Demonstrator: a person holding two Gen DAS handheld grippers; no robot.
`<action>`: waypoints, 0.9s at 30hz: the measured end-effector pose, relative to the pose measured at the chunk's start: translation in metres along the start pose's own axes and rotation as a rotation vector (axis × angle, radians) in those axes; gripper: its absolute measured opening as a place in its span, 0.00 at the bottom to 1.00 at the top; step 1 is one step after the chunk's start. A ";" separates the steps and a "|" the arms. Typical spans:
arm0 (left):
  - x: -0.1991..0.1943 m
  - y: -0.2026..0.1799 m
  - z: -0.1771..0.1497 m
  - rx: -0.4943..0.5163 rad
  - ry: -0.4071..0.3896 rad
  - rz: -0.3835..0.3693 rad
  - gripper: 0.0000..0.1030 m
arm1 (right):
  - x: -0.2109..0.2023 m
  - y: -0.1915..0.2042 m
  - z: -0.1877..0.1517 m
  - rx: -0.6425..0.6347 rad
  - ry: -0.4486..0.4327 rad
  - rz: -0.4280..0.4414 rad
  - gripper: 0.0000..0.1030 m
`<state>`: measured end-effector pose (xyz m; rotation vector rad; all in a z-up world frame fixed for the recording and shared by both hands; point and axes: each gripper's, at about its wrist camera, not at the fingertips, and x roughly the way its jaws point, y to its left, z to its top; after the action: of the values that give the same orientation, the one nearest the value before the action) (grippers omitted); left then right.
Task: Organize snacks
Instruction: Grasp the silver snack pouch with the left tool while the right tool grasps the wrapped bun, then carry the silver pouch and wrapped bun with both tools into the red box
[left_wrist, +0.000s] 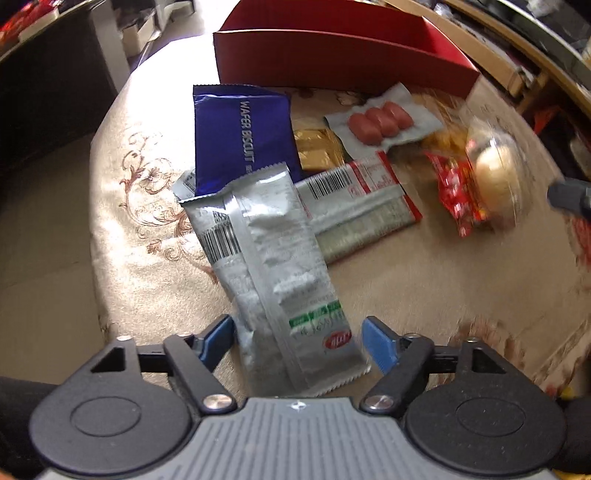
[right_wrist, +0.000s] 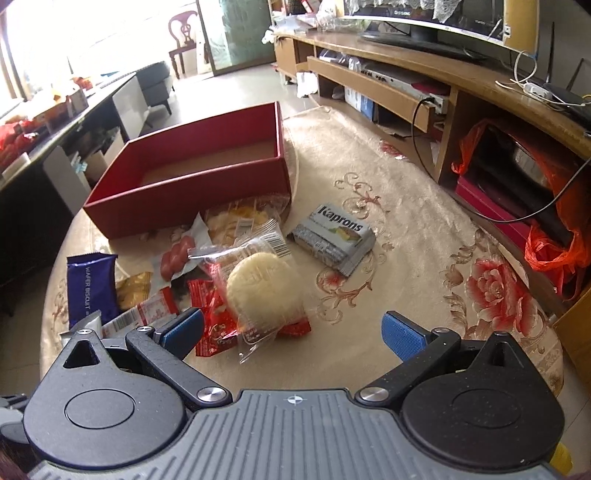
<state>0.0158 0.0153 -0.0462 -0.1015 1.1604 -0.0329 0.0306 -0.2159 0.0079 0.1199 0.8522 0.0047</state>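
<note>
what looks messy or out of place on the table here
The red box is empty while the snacks lie jumbled in front of it. The silver packet lies askew over the blue wafer biscuit pack, and the round pastry rests on a red wrapper. The Kaprons pack sits apart. Nothing looks spilled or torn.

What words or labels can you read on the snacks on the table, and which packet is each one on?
"WAFER BISCUIT" on the dark blue foil wafer packet.
"Kaprons" on the grey rectangular wafer pack.
Red oval logo on the silver foil sachet between the left gripper fingers: too small to read.
Barcodes and print on the silver-and-red flat packet and the clear-wrapped round pastry: too blurred.
</note>
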 end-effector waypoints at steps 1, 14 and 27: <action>0.002 -0.001 0.001 -0.019 -0.008 0.003 0.77 | 0.002 0.002 0.000 -0.006 0.004 0.001 1.00; 0.003 0.006 0.017 -0.071 -0.038 -0.002 0.49 | 0.030 0.008 0.030 -0.017 0.052 -0.024 1.00; 0.004 -0.003 0.013 0.047 -0.048 0.001 0.58 | 0.090 0.033 0.033 -0.309 0.172 0.061 0.99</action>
<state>0.0293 0.0128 -0.0445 -0.0600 1.1107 -0.0570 0.1162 -0.1815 -0.0341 -0.1470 1.0092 0.2060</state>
